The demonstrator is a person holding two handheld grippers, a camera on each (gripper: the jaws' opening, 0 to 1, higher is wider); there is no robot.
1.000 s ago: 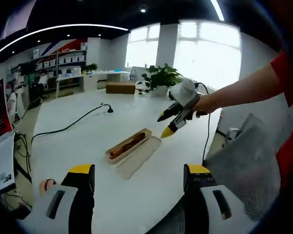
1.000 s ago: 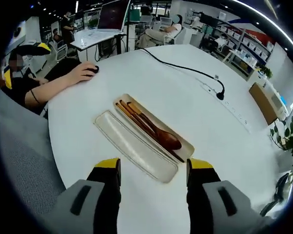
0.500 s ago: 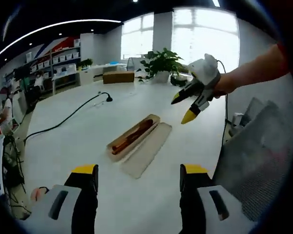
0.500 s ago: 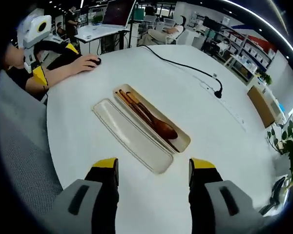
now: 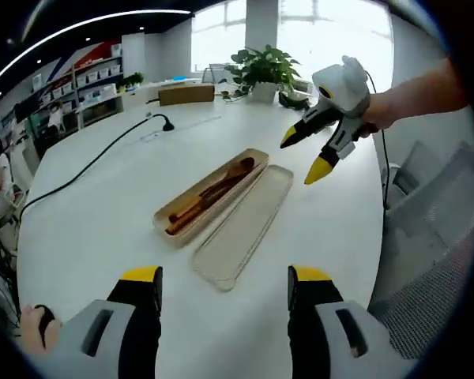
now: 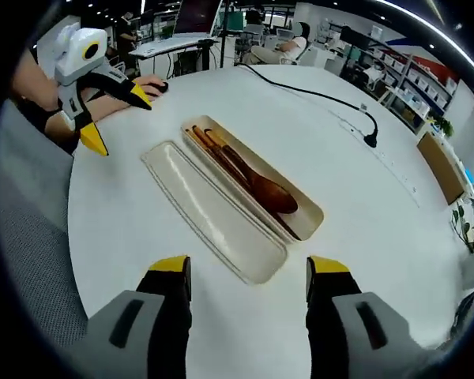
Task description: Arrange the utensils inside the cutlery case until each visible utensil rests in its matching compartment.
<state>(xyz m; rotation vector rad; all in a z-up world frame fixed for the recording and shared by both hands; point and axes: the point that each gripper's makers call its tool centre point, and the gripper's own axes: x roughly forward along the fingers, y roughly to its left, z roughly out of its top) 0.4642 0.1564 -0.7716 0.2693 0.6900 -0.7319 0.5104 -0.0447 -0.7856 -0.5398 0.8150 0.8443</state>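
Note:
A beige cutlery case [image 5: 182, 223] [image 6: 304, 223] lies open on the white table [image 5: 87, 229] [image 6: 340, 174]. Brown wooden utensils [image 5: 209, 195] [image 6: 249, 180], a spoon among them, lie in it. Its pale lid [image 5: 241, 237] [image 6: 209, 213] rests flat alongside. In the left gripper view my left gripper [image 5: 223, 278] is open, short of the lid's near end, and my right gripper [image 5: 304, 156] hangs open above the table beyond the lid. In the right gripper view my right gripper [image 6: 249, 267] is open just short of the lid, and my left gripper [image 6: 120, 118] hovers open at the far left.
A black cable [image 5: 79, 170] [image 6: 316, 95] crosses the table to a power strip [image 6: 379, 158]. A potted plant [image 5: 261, 71] and a cardboard box [image 5: 188, 93] stand at the far side. A hand rests on a mouse [image 6: 154, 85]. Grey chairs [image 5: 426, 237] [image 6: 28, 237] sit at the table's edge.
Both grippers have come nearer the case. The case now looms larger in the left gripper view. The left gripper has come further into the right gripper view. The case and utensils have not moved.

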